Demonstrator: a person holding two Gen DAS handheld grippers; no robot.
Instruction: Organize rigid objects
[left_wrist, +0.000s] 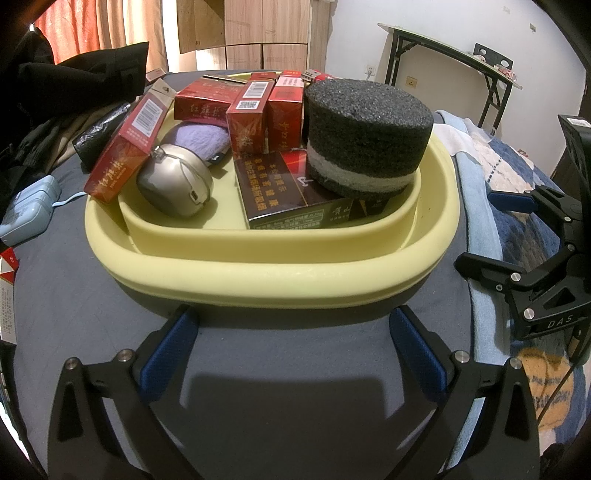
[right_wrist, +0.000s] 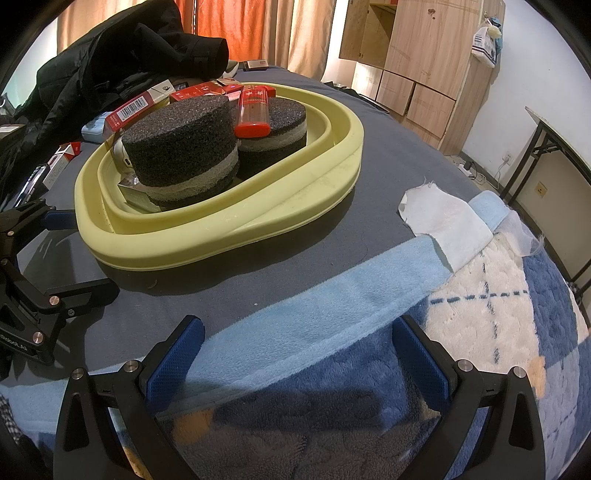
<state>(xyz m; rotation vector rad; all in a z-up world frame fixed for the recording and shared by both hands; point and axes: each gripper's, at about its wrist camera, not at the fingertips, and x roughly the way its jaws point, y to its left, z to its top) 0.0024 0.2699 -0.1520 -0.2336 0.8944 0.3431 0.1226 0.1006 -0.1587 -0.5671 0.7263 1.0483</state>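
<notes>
- Yellow basin (left_wrist: 258, 280) straight ahead at 12 o'clock of left claw (left_wrist: 291, 354), near rim just beyond the blue pads; sits on a bed with a grey sheet (left_wrist: 74, 295).
- Left claw spread wide, nothing between the pads.
- Right claw (right_wrist: 295, 362) likewise spread and empty, over blue blanket (right_wrist: 332, 387); basin off at 10 to 11 o'clock, farther away.
- Inside basin: grey foam puck (left_wrist: 365, 133) at right, on dark carton (left_wrist: 295, 199); red boxes (left_wrist: 247, 118) upright at back; silver mouse (left_wrist: 175, 184) at left.
- One red box (left_wrist: 125, 147) tilted over the left rim, long axis running 7 to 1 o'clock.
- Loose pack (left_wrist: 7, 280) at 9 o'clock edge, outside the basin: probably next; left claw nearer.
</notes>
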